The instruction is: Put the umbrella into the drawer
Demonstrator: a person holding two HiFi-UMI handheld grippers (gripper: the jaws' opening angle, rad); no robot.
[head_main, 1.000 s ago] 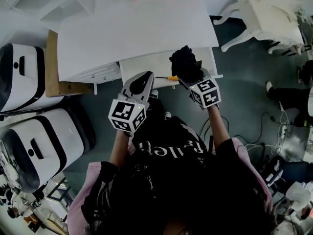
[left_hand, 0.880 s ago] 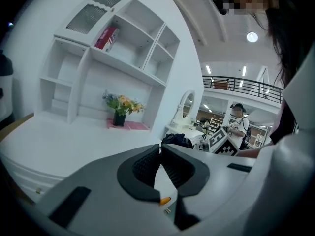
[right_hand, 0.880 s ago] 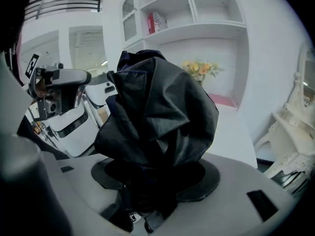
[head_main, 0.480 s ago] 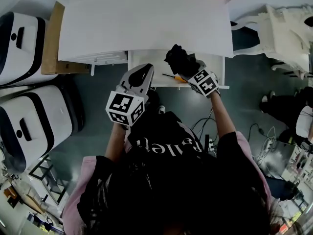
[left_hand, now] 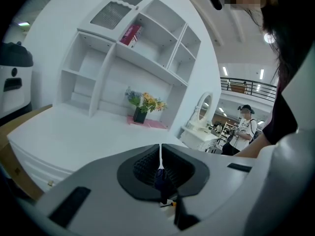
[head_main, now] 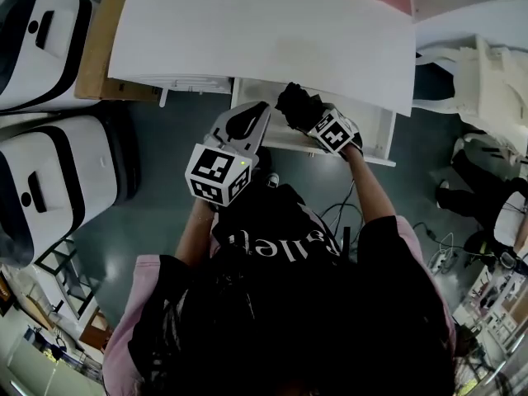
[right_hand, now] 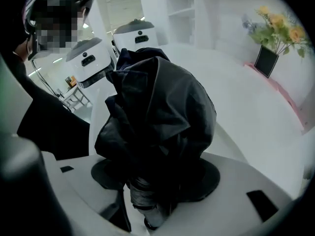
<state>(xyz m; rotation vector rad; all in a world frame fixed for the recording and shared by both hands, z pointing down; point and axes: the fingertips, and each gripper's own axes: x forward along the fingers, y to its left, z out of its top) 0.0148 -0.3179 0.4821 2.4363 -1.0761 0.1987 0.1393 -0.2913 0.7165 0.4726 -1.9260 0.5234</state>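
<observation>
So the big white table (head_main: pixel 247 31) fills the top of the head view, and its drawer (head_main: pixel 375 129) is pulled open under the front edge. The folded black umbrella (head_main: pixel 299 104) hangs right over that open drawer, not lying in it yet as far as I can tell. The right tongs (head_main: pixel 316 120) are pinching it low down on the narrow bundled end, with the loose canopy flopping out above the jaws. Looks light and soft, crinkly slick fabric with a stiff core inside, so I'd grab the firm gathered part like this; the loose folds would just slide. The left tongs (head_main: pixel 257 112) sit beside it near the drawer front, pressed together with nothing in them. Writing-wise: no brand showing on the umbrella, and the white lettering on the person's black shirt (head_main: pixel 276 242) is too warped for me to read.
</observation>
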